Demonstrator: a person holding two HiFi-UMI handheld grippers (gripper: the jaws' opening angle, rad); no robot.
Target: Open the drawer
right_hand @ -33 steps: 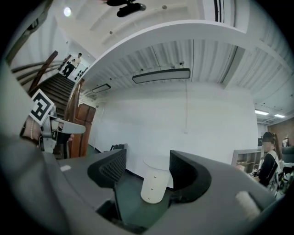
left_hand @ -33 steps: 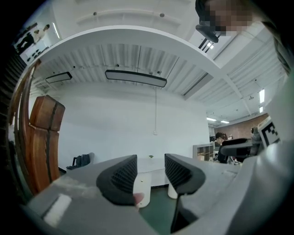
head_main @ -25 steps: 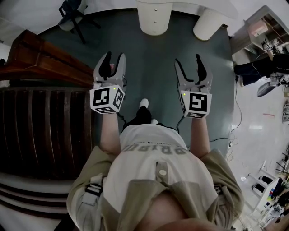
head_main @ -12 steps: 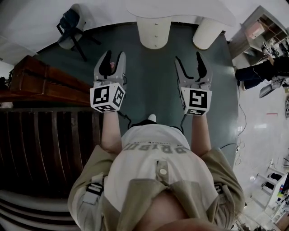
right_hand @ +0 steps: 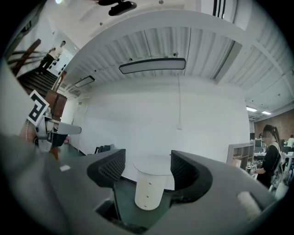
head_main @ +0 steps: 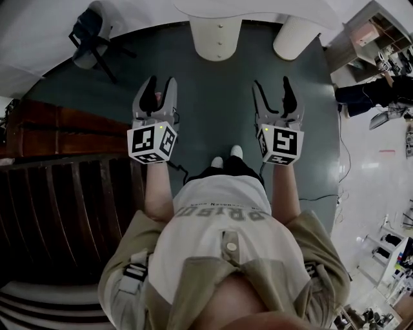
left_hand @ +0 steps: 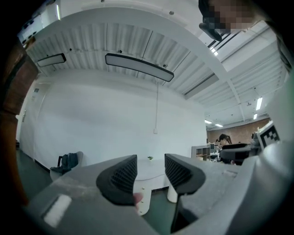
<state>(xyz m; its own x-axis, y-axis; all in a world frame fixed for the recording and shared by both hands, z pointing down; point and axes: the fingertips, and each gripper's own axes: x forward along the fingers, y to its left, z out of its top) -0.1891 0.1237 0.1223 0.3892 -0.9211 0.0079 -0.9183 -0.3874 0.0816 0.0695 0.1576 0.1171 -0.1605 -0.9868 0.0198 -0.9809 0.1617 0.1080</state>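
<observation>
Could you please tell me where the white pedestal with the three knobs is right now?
The white pedestal stands at the head view's top centre, under the white tabletop, with a plain white leg to its right and a dark chair farther left.

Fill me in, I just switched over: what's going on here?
A person holds the left tongs and right tongs out in front, both open with nothing between them. Ahead, across the dark green floor, stands a white drawer pedestal with three knobs, under a white table. Its drawers look shut and neither tool touches it, so the opening has not started.
</observation>
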